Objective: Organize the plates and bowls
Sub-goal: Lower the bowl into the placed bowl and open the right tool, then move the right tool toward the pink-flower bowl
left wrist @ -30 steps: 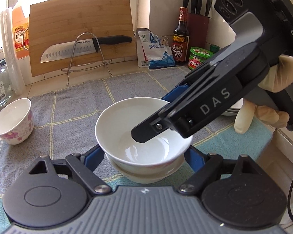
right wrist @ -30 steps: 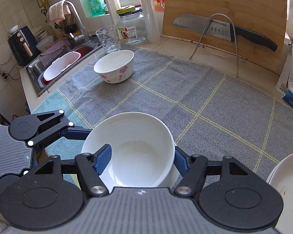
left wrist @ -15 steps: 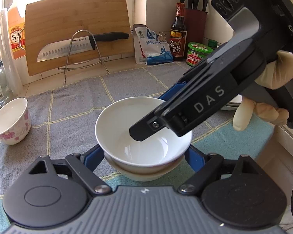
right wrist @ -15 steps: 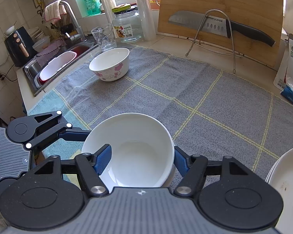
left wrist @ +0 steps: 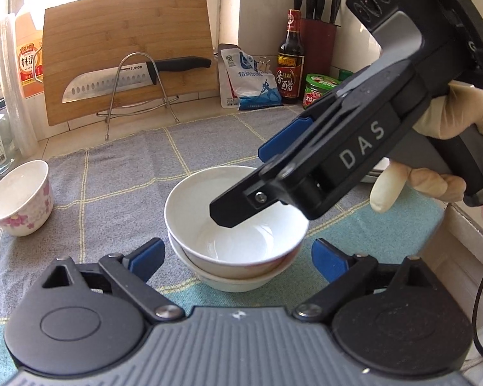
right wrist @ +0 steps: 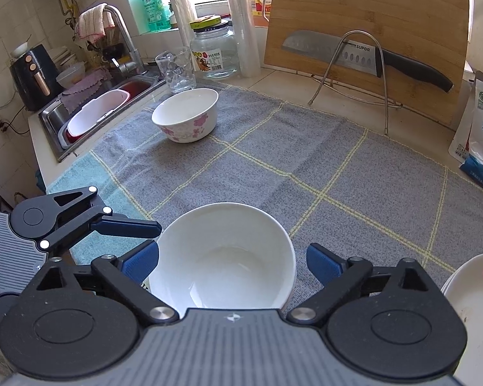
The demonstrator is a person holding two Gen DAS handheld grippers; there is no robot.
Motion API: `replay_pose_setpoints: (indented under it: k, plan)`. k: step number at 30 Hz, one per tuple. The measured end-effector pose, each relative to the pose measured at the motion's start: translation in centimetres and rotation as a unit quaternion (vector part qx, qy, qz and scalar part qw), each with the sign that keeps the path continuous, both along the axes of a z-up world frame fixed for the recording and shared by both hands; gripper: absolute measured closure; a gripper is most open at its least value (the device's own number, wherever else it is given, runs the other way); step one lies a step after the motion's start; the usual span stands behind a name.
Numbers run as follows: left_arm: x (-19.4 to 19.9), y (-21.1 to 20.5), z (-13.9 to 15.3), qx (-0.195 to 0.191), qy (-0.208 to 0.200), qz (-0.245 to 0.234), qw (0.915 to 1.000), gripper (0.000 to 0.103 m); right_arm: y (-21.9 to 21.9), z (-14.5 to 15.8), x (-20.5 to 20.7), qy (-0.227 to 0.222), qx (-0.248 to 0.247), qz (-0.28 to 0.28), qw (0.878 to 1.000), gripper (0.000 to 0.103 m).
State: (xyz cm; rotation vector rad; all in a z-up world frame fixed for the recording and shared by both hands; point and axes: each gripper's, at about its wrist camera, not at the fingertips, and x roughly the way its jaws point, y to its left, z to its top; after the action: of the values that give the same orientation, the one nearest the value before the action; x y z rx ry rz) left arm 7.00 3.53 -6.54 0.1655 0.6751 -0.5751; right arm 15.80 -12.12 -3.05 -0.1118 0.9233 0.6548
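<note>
Bowls are seen stacked on the grey checked cloth point(right wrist: 306, 167): a plain white bowl point(left wrist: 238, 222) is nested, slightly tilted, in a second bowl point(left wrist: 238, 281) whose rim shows below it. The left gripper point(left wrist: 238, 257) is angled down at the stack, its jaws opening, blue pads clear of the bowl on both sides. The right gripper point(right wrist: 232, 259) is pitched steeply down from the other side, held in a gloved hand point(left wrist: 434, 160); its jaws are opening too, the pads off the rim with the white bowl between them. A floral bowl point(right wrist: 186, 115) is set apart near the sink point(right wrist: 54, 112). Plates point(right wrist: 473, 289) are stacked at the right edge.
</note>
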Motion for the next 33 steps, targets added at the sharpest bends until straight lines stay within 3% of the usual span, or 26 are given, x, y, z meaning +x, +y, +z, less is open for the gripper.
replay_pose_setpoints:
  k: [9,16,26,33]
  plan:
    - [-0.8,2.6,0.9,0.002,-0.015,0.017,0.9997,0.006,1.9,1.0,0.2,-0.018,-0.008,0.011,1.0,0.0]
    - [0.1,7.0,0.8,0.014,-0.028,0.068,0.9972,0.005,4.9,1.8,1.4,-0.027,-0.01,0.022,0.999,0.0]
    - [3.4,13.4,-0.3,0.013,-0.029,0.166,0.9856,0.006,10.4,2.5,4.5,-0.024,-0.025,0.051,0.998,0.0]
    - [5.7,15.0,-0.5,0.006,-0.048,0.207,0.9771,0.006,13.9,3.1,7.6,-0.021,-0.032,0.087,0.995,0.0]
